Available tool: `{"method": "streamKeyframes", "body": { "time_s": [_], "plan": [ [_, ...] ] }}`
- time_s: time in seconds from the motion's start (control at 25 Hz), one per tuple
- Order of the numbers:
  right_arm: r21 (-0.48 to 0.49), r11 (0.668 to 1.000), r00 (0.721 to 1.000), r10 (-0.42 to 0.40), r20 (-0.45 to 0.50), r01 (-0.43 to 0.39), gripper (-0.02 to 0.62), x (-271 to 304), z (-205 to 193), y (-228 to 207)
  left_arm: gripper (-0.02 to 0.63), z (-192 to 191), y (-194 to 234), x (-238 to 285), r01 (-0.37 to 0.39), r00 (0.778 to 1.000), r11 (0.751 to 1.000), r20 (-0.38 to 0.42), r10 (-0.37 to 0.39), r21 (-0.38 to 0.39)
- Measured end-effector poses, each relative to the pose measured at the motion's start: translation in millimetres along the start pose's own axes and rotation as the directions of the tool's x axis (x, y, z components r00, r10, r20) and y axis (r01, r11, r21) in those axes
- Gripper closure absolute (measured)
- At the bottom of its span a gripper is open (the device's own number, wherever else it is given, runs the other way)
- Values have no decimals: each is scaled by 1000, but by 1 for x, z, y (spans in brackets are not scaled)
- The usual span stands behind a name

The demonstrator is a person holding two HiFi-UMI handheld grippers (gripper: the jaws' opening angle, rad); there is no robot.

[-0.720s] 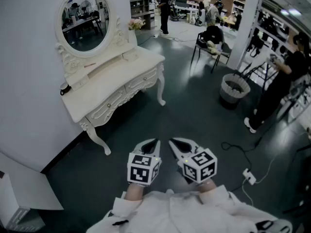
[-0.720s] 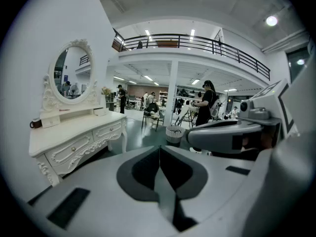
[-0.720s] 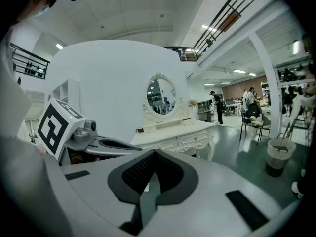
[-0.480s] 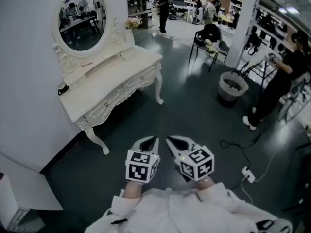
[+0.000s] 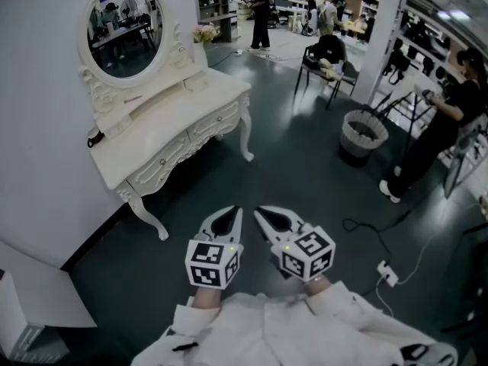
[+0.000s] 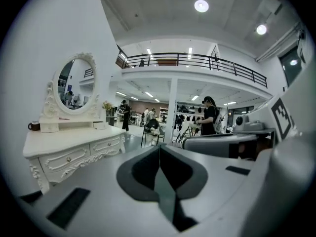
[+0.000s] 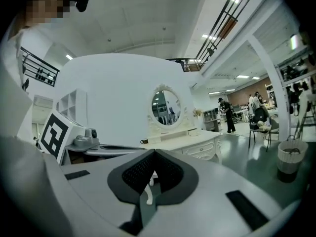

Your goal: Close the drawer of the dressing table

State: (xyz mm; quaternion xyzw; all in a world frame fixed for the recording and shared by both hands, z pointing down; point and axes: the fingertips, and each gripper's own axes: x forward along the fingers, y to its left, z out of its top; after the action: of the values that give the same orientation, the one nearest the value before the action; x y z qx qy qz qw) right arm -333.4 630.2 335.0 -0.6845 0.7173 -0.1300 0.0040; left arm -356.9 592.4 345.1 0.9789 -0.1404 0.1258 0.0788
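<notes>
Nearest in the head view, the left tool (image 5: 235, 213) and right tool (image 5: 259, 213) are held side by side above white sleeves (image 5: 267, 330), close together. The left tool (image 6: 159, 148) is seen in the left gripper view with its jaws pressed together and nothing between them. The right tool (image 7: 154, 154) is seen the same way in the right gripper view. The black balcony railing (image 6: 197, 60) and the ceiling are shown by the gripper views, not the head view. The floor cable with a white power strip (image 5: 386, 274) is shown by the head view only.

The white carved dressing desk (image 5: 164, 132) is placed well ahead and left of both tools, against the white wall (image 5: 38, 143), untouched. Its drawer fronts (image 5: 216, 124), with small round knobs, look flush with the frame. Curved legs are seen below, an oval framed mirror (image 5: 122, 25) on top and a small flower bunch (image 5: 203, 33) at the far end.

The dark glossy floor (image 5: 305, 166) is seen throughout. Farther off are a mesh waste basket (image 5: 364, 137), a black chair (image 5: 328, 63), a person in black (image 5: 450, 117) at right and more people at the back.
</notes>
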Motion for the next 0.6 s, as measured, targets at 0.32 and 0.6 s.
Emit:
{"method": "streamKeyframes", "body": {
  "time_s": [0.32, 0.6],
  "plan": [
    [-51, 995, 996, -90, -9, 89, 571, -10, -3, -33, 597, -10, 4, 16, -147, 988, 989, -43, 147, 16],
    [-25, 996, 994, -93, -65, 91, 483, -14, -16, -44, 499, -21, -8, 25, -129, 987, 992, -100, 129, 6]
  ]
}}
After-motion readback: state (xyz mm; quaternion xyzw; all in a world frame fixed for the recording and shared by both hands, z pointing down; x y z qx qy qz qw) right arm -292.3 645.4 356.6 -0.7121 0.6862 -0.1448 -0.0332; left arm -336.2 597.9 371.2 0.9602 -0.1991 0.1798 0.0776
